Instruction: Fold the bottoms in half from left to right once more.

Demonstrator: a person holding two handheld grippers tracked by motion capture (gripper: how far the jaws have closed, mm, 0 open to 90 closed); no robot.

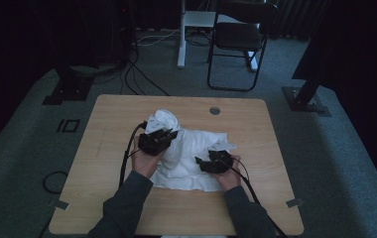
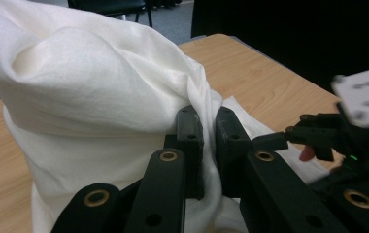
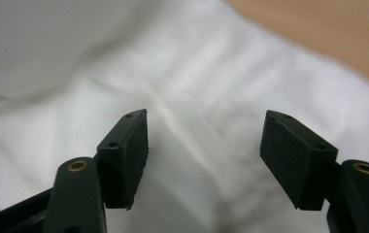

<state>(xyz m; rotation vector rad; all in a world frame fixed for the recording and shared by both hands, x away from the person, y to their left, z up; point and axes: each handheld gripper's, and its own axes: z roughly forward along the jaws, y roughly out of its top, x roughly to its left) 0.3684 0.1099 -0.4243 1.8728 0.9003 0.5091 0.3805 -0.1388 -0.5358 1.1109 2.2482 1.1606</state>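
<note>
— Where's the cloth [image 1: 186,148]?

— Mid-table [image 1: 107,148], bunched, with one part pulled up into a peak toward eleven o'clock. The left gripper [image 1: 157,140] has its jaws pinched nearly together on a fold of that raised part; the left gripper view shows the fabric squeezed between them.

— And the right gripper [image 1: 211,162]?

— At about four o'clock of the heap, jaws spread wide above the flat cloth, holding nothing.

— Progress?

— Early, I'd say: one side gripped and lifted, the second grip yet to be made, the cloth far from flat or folded.
</note>
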